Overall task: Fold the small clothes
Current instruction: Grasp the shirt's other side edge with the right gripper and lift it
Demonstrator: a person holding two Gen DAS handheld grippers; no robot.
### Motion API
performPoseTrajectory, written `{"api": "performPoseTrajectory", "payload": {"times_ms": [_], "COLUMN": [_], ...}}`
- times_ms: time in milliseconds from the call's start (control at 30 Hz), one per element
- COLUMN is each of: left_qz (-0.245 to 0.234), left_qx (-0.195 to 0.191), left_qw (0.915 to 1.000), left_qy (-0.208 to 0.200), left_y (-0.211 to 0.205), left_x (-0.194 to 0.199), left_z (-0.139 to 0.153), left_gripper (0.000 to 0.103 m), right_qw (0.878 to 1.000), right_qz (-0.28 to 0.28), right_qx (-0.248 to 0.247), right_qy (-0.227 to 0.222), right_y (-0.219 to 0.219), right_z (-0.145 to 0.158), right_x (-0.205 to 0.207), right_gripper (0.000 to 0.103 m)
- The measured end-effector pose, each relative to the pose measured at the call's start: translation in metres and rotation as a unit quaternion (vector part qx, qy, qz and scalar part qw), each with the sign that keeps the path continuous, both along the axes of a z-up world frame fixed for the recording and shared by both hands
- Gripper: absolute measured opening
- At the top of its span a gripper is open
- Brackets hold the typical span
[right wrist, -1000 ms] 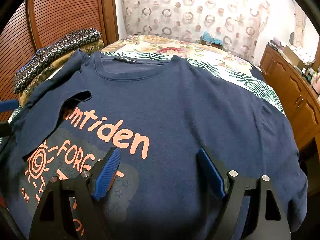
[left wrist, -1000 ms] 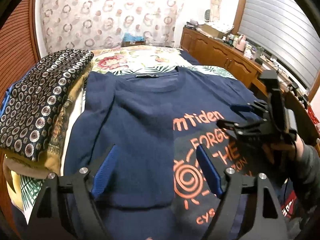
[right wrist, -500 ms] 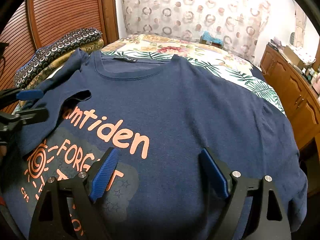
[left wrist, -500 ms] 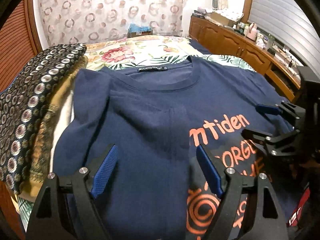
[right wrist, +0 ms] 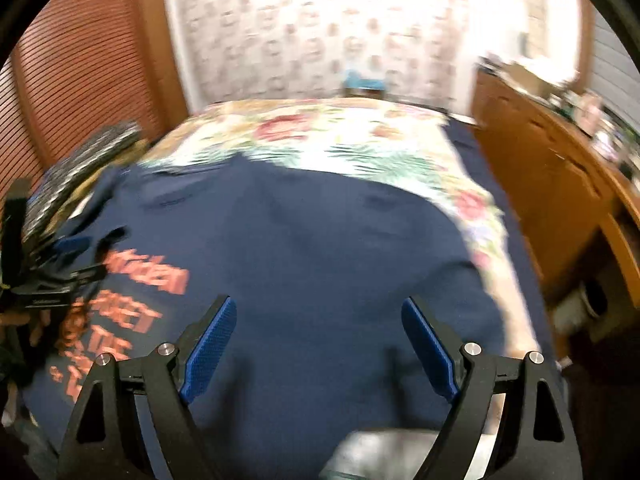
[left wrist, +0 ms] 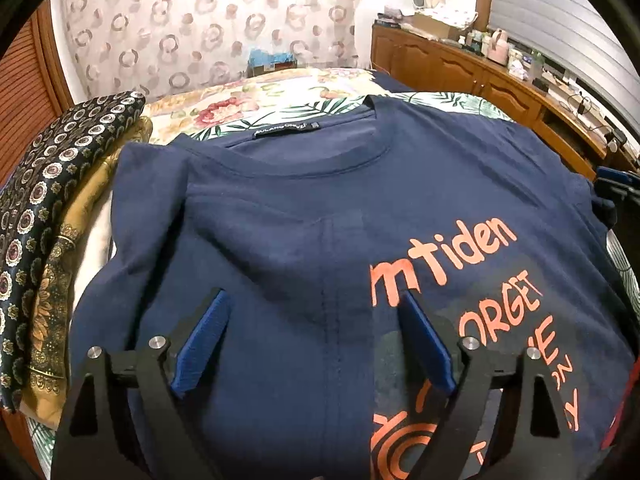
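So the bed (left wrist: 280,92) with its floral cover runs out ahead of both sets of fingers, and the tee (left wrist: 320,220) is spread flat across it, collar at the far end. It's navy with orange lettering. In the left wrist view the print sits ahead and to the right of the fingers, and one sleeve is folded in over the chest, ahead-left of them.

Off to the left of the left fingers there's a stack (left wrist: 52,208) of folded patterned fabric lying along the bed's edge, just beside the tee's shoulder. A wooden cabinet (left wrist: 460,68) with clutter on top stands far ahead on the right.

Left gripper (left wrist: 314,340): fingers spread wide, nothing between them, hanging over the middle of the tee. Can't tell if the tips touch the cloth.

Right gripper (right wrist: 320,344): also released, blue fingers (right wrist: 210,352) wide apart with only tee fabric showing below the gap. That view is blurry, so the details are mushy. The tee (right wrist: 320,248) fills most of it, print off to the left of the fingers, and the left gripper (right wrist: 60,264) shows at the far left edge, over the lettering.
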State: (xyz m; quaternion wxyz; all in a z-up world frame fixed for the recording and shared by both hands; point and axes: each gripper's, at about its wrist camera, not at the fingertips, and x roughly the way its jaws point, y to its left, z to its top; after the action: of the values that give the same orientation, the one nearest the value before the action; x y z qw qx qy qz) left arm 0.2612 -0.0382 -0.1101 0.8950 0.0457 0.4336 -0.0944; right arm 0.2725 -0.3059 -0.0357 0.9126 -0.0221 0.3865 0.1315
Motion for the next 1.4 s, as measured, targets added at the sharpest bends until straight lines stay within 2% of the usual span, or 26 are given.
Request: {"api": "performPoseTrajectory", "payload": {"times_ms": [100, 267, 433, 500, 600, 633, 733, 867, 967, 1067, 1233, 1400], "left_qz": [-0.010, -0.012, -0.006, -0.006, -0.003, -0.002, -0.002, -0.002, -0.002, -0.002, 0.002, -0.007], "left_qx": [-0.001, 0.001, 0.002, 0.002, 0.002, 0.002, 0.002, 0.003, 0.002, -0.001, -0.037, -0.055], "left_qw": [0.9999, 0.9999, 0.9999, 0.9999, 0.9999, 0.9999, 0.9999, 0.9999, 0.9999, 1.0000, 0.9991, 0.9977], "left_qy": [0.007, 0.009, 0.010, 0.010, 0.011, 0.011, 0.011, 0.011, 0.011, 0.009, -0.022, -0.039], "left_y": [-0.002, -0.006, -0.005, -0.005, -0.005, -0.005, -0.005, -0.005, -0.005, -0.004, 0.003, 0.007], "left_x": [0.002, 0.002, 0.001, 0.002, 0.002, 0.002, 0.002, 0.002, 0.002, -0.001, -0.011, -0.019], "left_z": [-0.002, -0.001, -0.001, -0.002, -0.002, -0.002, -0.002, -0.002, -0.002, -0.001, 0.011, 0.024], "left_gripper": [0.097, 0.100, 0.102, 0.102, 0.102, 0.102, 0.103, 0.103, 0.103, 0.102, 0.101, 0.101], "right_qw": [0.999, 0.995, 0.991, 0.989, 0.987, 0.986, 0.987, 0.996, 0.998, 0.999, 0.998, 0.992], "right_qz": [-0.050, -0.093, -0.083, -0.080, -0.076, -0.076, -0.067, -0.065, -0.054, -0.034, 0.026, 0.111], "right_qx": [-0.010, 0.014, 0.076, 0.092, 0.115, 0.119, 0.119, 0.046, 0.024, 0.027, 0.041, 0.035], "right_qy": [0.009, 0.038, 0.068, 0.082, 0.088, 0.089, 0.084, 0.049, 0.018, -0.011, -0.050, -0.047], "right_y": [-0.043, -0.092, -0.103, -0.103, -0.112, -0.115, -0.116, -0.097, -0.085, -0.075, -0.038, 0.016], "right_z": [-0.008, -0.030, -0.048, -0.053, -0.048, -0.047, -0.045, -0.034, -0.023, -0.008, 0.020, 0.019], "right_x": [0.000, 0.003, 0.014, 0.024, 0.035, 0.036, 0.040, 0.037, 0.032, 0.027, 0.020, 0.013], "right_gripper": [0.084, 0.076, 0.069, 0.062, 0.057, 0.054, 0.031, 0.005, 0.004, 0.004, 0.004, 0.005]}}
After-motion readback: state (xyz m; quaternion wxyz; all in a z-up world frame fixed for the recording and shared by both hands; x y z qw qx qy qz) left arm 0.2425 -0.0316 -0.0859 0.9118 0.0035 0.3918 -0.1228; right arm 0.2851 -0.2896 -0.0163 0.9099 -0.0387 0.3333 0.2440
